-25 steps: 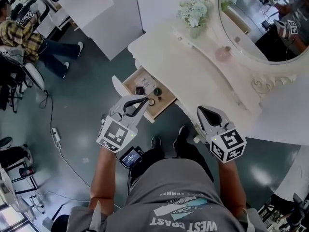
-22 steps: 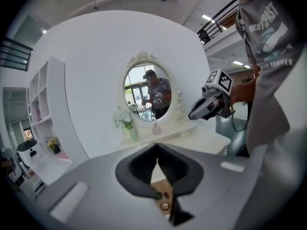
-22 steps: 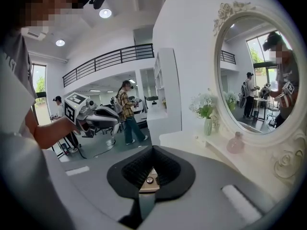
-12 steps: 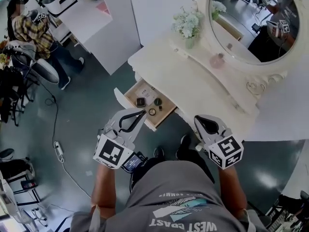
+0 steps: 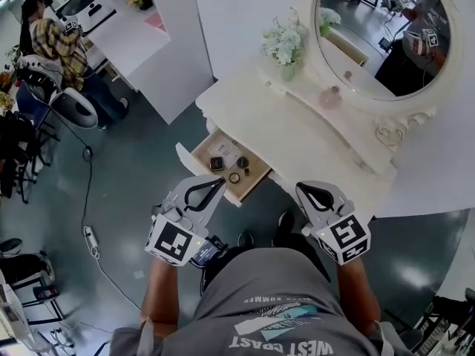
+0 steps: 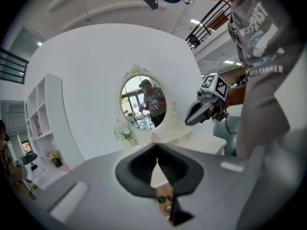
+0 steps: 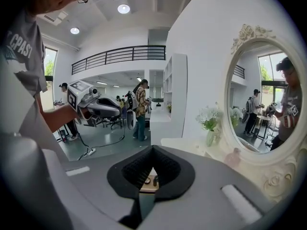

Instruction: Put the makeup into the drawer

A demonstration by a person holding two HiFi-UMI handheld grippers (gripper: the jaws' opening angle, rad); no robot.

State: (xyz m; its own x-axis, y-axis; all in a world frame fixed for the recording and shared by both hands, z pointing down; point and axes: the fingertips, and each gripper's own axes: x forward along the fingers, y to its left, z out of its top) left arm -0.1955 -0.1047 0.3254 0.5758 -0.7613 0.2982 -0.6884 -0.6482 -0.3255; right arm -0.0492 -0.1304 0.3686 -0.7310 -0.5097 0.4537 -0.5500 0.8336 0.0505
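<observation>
Right gripper closed, drawer beyond

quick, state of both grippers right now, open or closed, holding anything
left gripper: closed, holding nothing
right gripper: closed, holding nothing

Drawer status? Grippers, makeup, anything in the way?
Left gripper shut, empty; right gripper shut, empty. Both short of the open drawer. Makeup pieces lying inside it. Nothing seen blocking.
</observation>
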